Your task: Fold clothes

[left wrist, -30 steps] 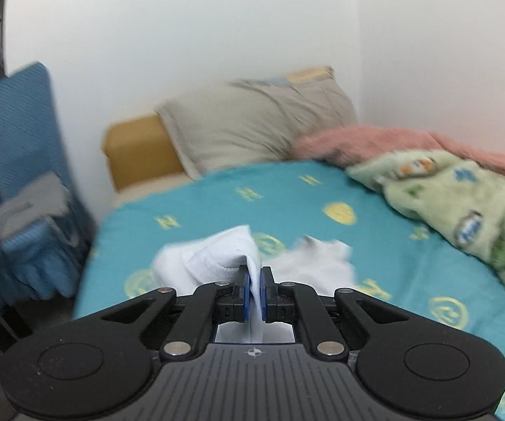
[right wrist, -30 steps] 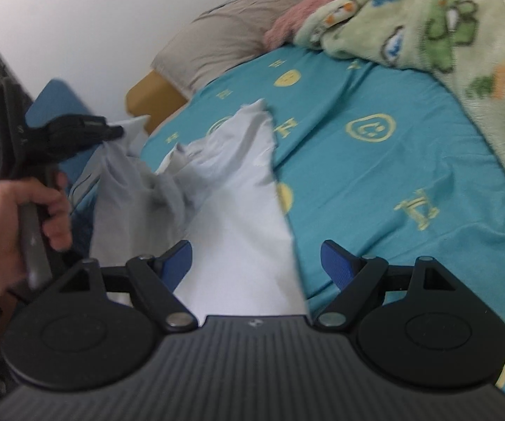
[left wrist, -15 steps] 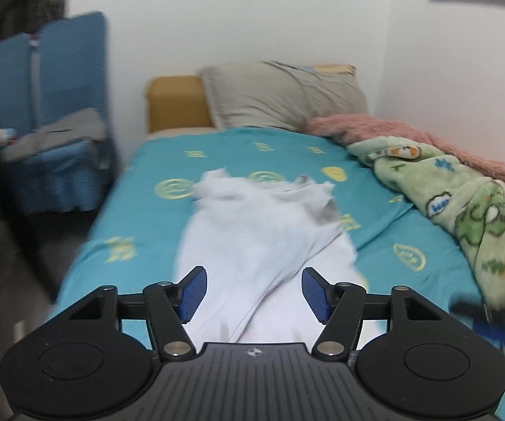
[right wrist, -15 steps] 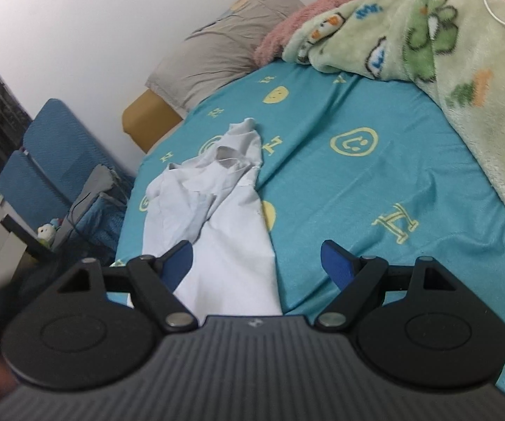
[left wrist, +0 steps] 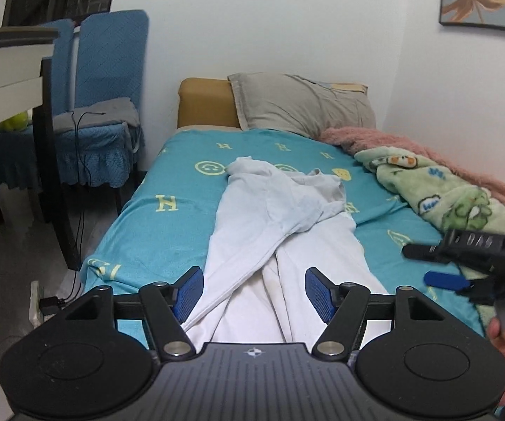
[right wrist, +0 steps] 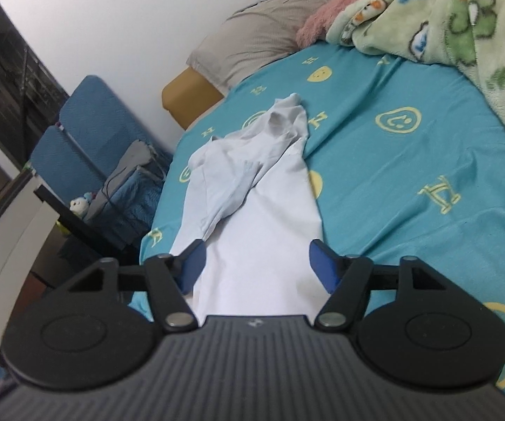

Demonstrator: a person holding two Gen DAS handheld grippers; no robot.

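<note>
A white garment (left wrist: 280,221) lies lengthwise on the teal bed sheet (left wrist: 168,224), its far end bunched and partly folded over itself. It also shows in the right wrist view (right wrist: 252,203). My left gripper (left wrist: 254,293) is open and empty, above the garment's near end. My right gripper (right wrist: 257,268) is open and empty, also over the near end. The right gripper shows in the left wrist view (left wrist: 463,263), held in a hand at the right of the bed.
A grey pillow (left wrist: 301,105) and mustard headboard (left wrist: 203,101) lie at the far end. A green and pink blanket (left wrist: 442,193) runs along the right side by the wall. Blue chairs (left wrist: 105,105) and a white table (left wrist: 3,66) stand left of the bed.
My left gripper has let go of the garment, opened and drawn back toward the foot of the bed. The garment now lies flat on the sheet. The right gripper stayed open.
</note>
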